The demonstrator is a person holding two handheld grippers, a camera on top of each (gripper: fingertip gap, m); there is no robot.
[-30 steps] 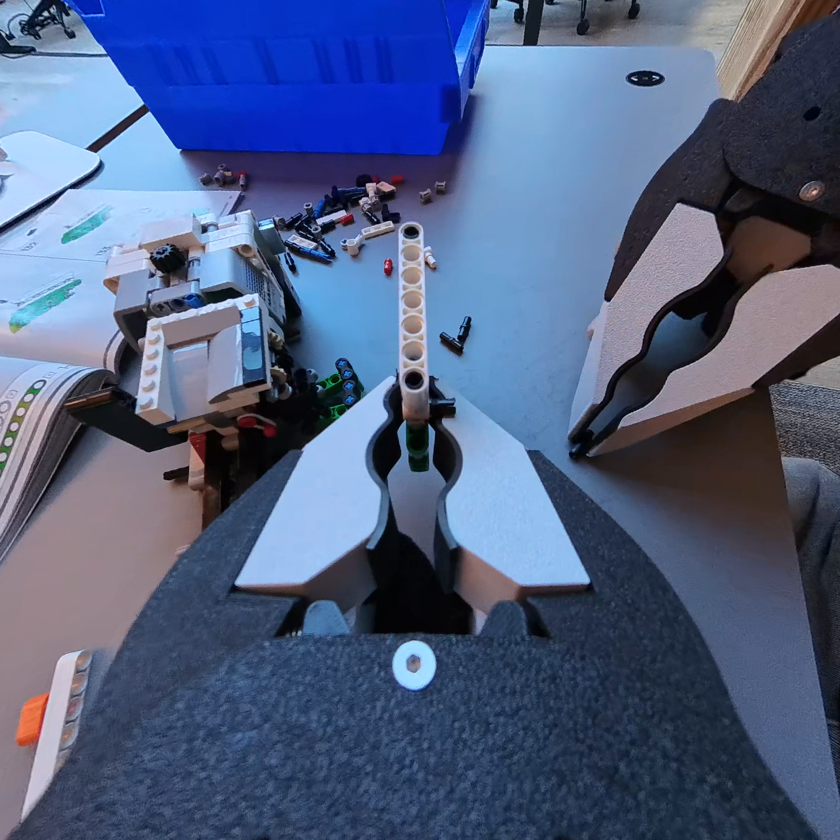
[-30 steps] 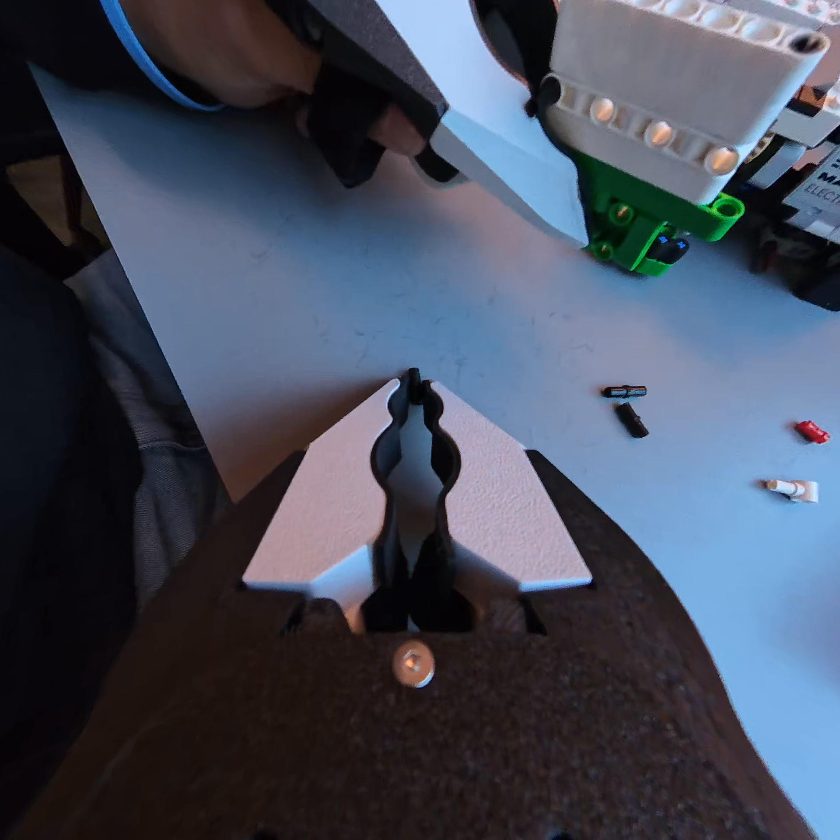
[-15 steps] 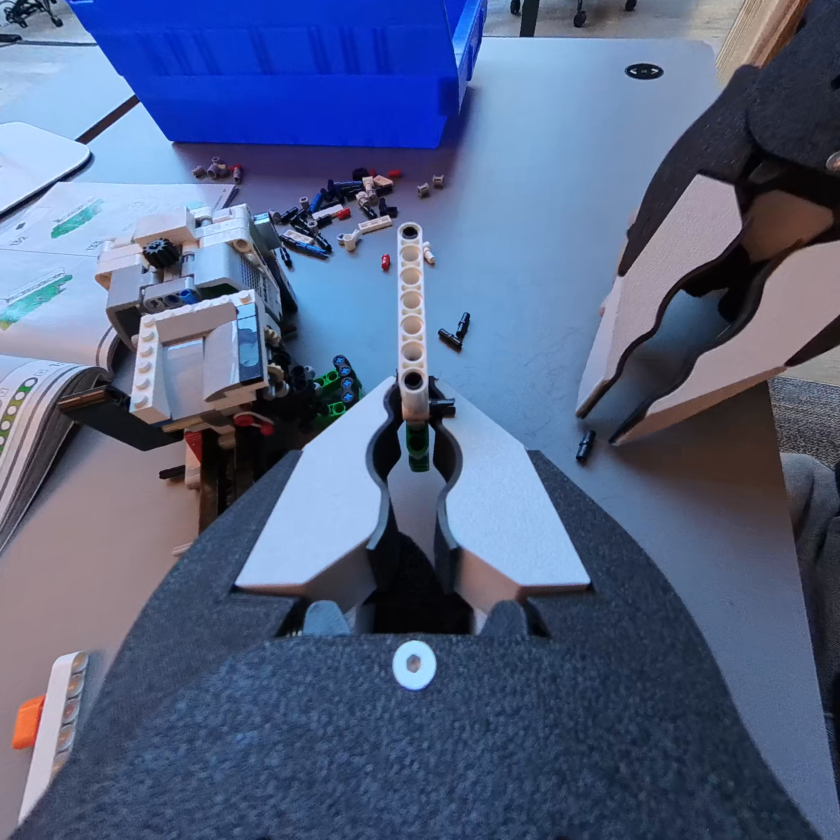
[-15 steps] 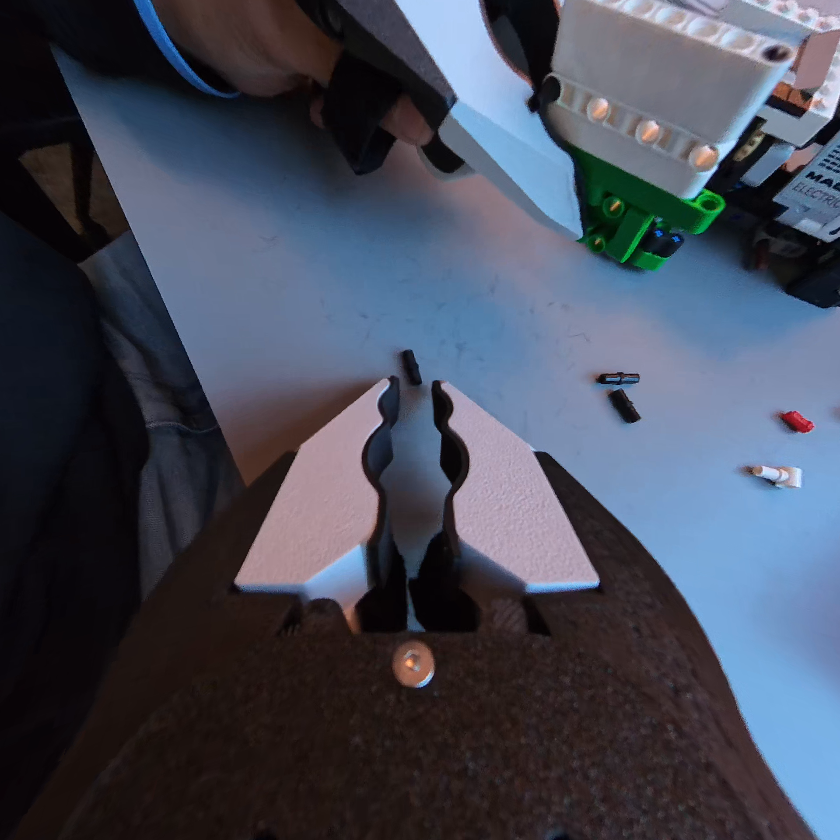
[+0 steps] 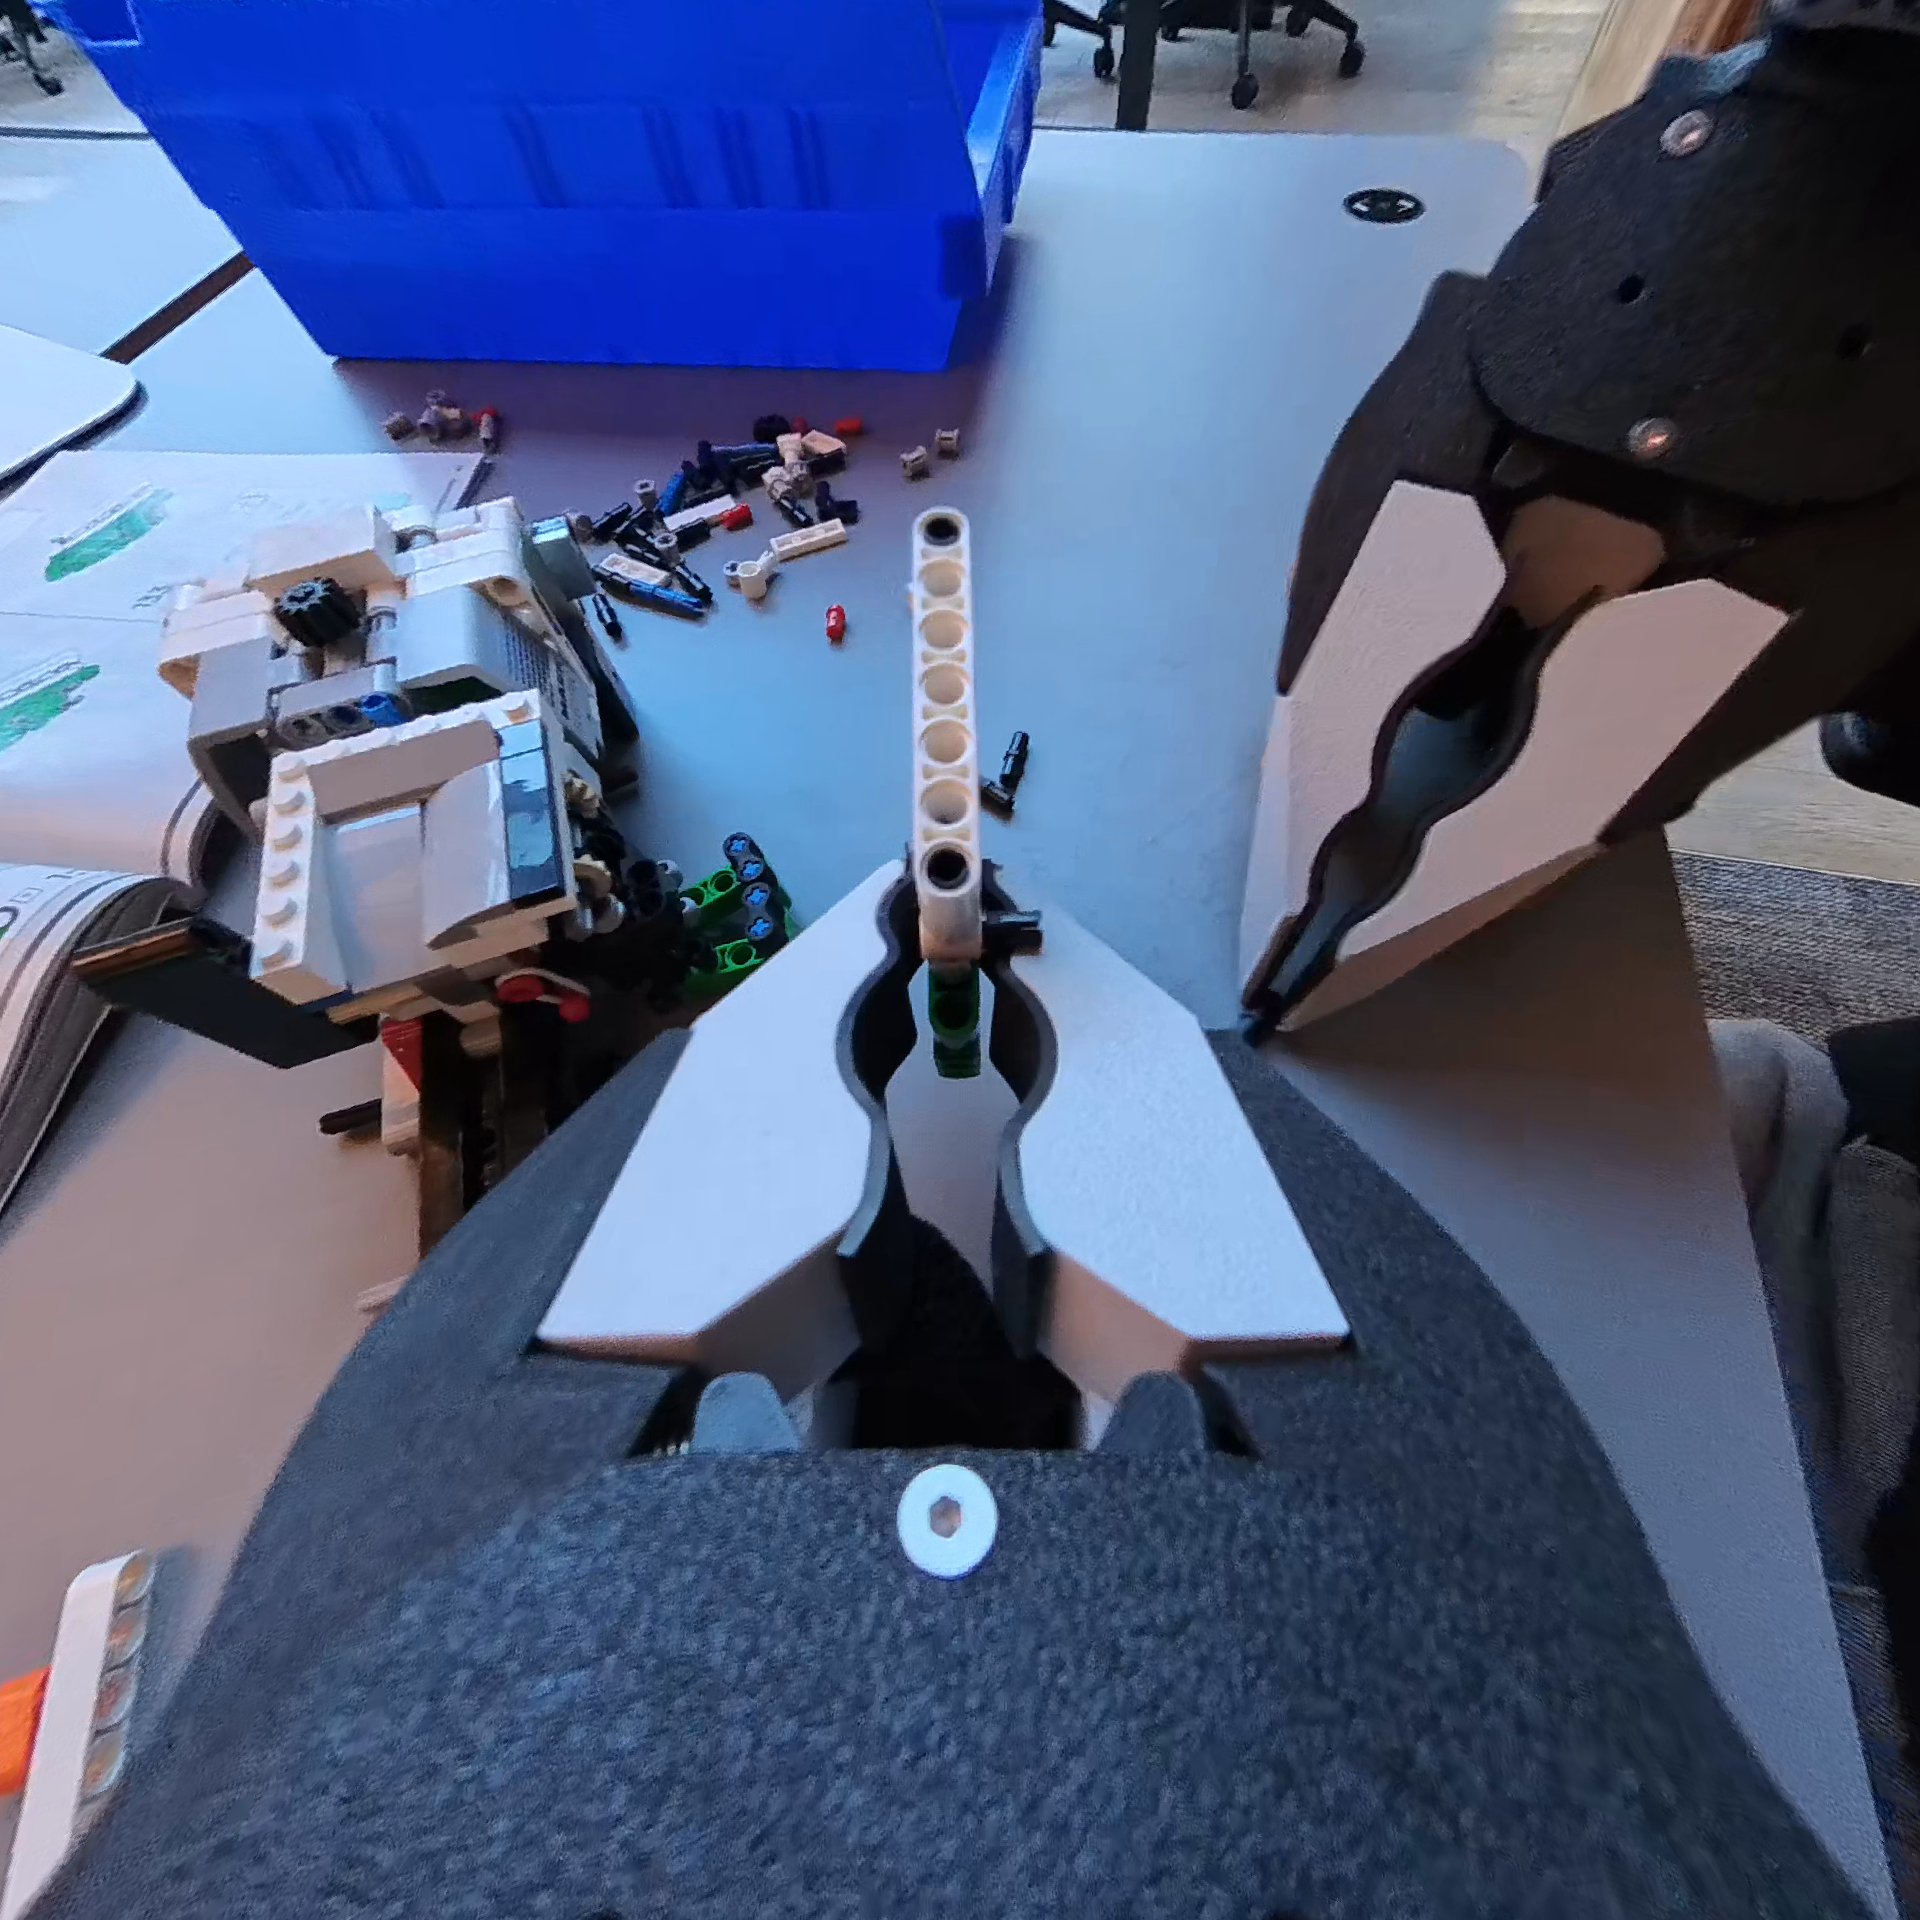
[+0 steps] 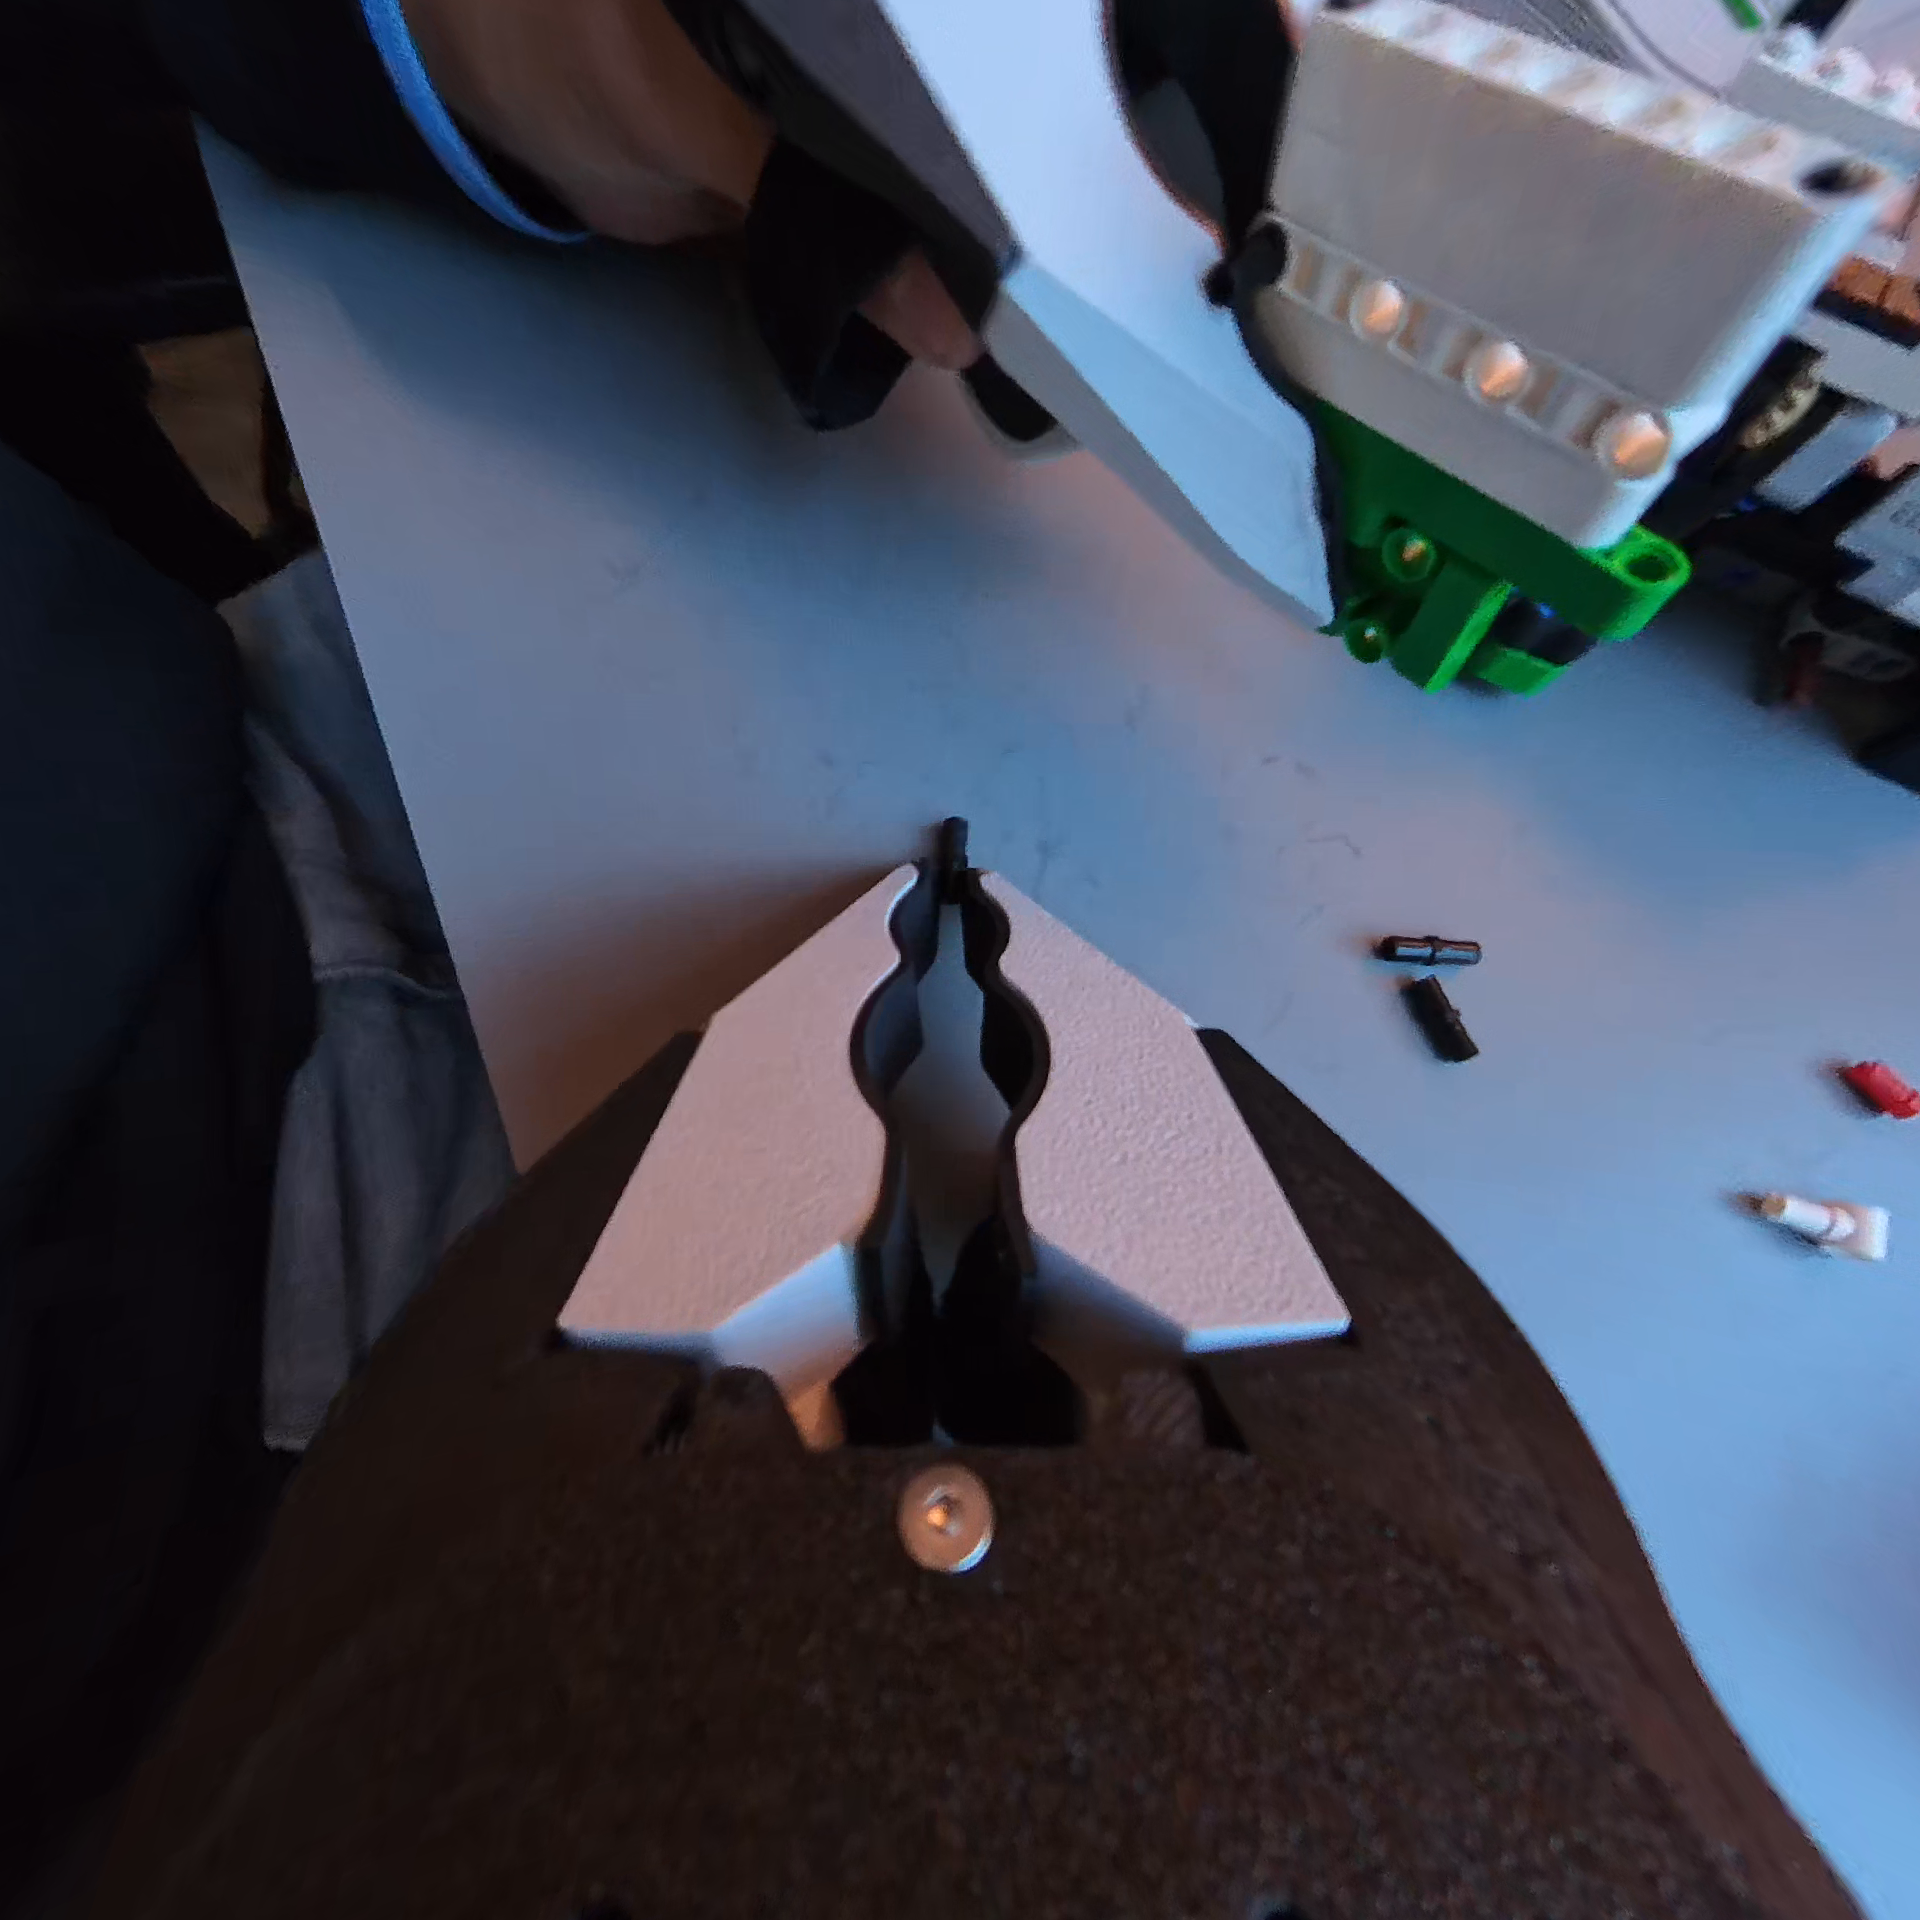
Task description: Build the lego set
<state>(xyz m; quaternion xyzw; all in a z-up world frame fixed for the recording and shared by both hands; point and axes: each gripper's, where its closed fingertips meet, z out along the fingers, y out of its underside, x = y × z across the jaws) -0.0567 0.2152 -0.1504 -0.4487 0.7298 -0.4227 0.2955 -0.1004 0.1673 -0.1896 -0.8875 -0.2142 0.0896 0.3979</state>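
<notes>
My left gripper [image 5: 951,914] is shut on a long white holed beam [image 5: 943,686] with a green piece [image 5: 954,1023] under it, held above the table. My right gripper [image 6: 951,878] is shut on a small black pin [image 6: 952,840], tips down at the grey table [image 6: 727,675] near its front edge. It shows at the right of the left wrist view [image 5: 1262,1023]. The right wrist view shows the left gripper's white finger [image 6: 1122,395] and the white beam assembly [image 6: 1538,312] with its green part [image 6: 1507,603]. The partly built grey and white model [image 5: 416,779] stands left of the left gripper.
A blue bin [image 5: 582,177] stands at the back, with a scatter of small loose parts [image 5: 727,509] before it. An open instruction booklet [image 5: 62,623] lies at the left. Two black pins [image 6: 1434,987], a red piece [image 6: 1875,1086] and a white piece [image 6: 1818,1221] lie right of my right gripper. One gripper's finger ends stand about 8 cm off the other's.
The right gripper opened, leaving the black pin on the table just ahead of its tips, then closed on it again. The left gripper has kept its hold on the beam.
</notes>
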